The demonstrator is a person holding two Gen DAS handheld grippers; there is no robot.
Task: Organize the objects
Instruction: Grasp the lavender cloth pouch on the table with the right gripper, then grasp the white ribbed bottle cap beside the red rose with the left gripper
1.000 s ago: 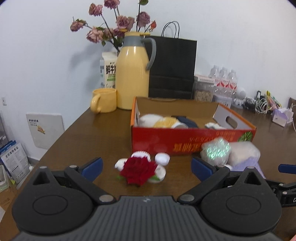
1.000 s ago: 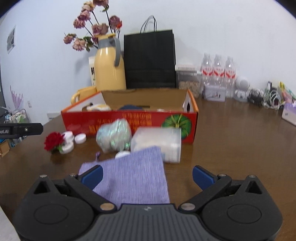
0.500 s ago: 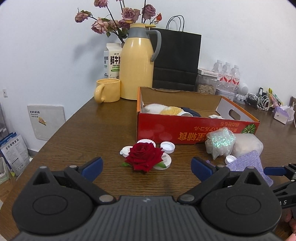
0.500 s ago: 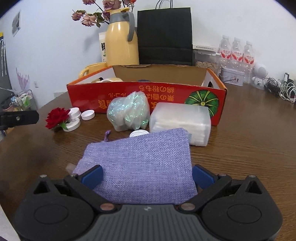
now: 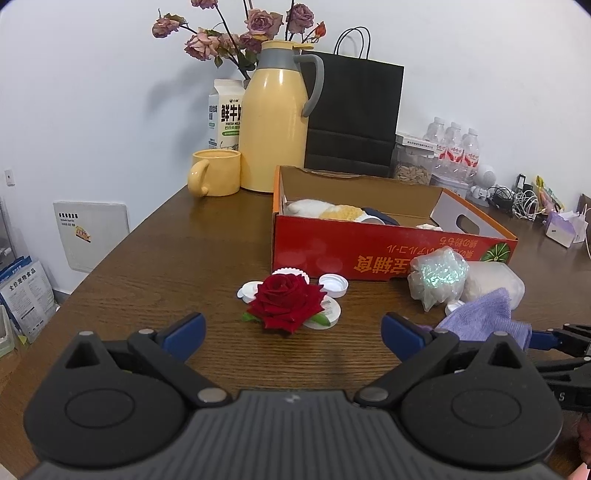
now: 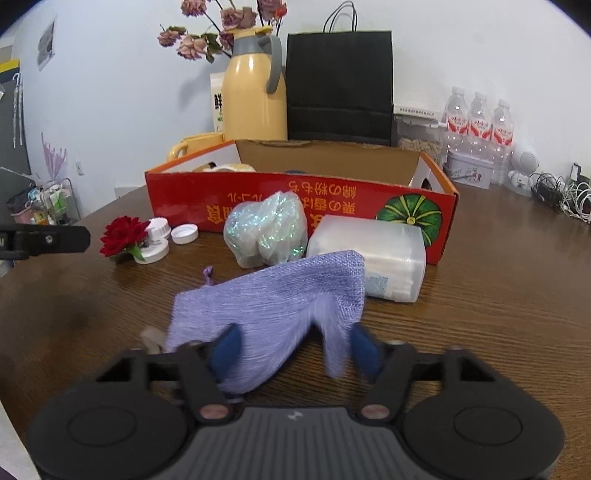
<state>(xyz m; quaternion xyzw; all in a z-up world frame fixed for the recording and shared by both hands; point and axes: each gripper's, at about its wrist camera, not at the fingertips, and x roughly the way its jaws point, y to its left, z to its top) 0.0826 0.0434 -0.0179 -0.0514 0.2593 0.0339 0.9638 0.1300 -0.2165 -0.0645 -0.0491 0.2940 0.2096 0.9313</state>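
The right gripper (image 6: 295, 347) closes its jaws on the purple drawstring pouch (image 6: 273, 295), judged the pick-up step, so next comes lifting it into the red cardboard box (image 6: 332, 206), while the left gripper (image 5: 291, 330) waits with open jaws before the red rose (image 5: 286, 301).

At the back of the wooden table (image 5: 207, 251) a yellow thermos jug (image 5: 275, 122) with a grey handle stands against the wall, a yellow mug (image 5: 216, 177) just left of it and a milk carton (image 5: 226, 110) behind. Dried pink roses (image 5: 236, 33) rise above the jug. A black paper bag (image 5: 352, 114) stands to its right, then 3 water bottles (image 5: 452, 147) and tangled cables (image 5: 517, 199).
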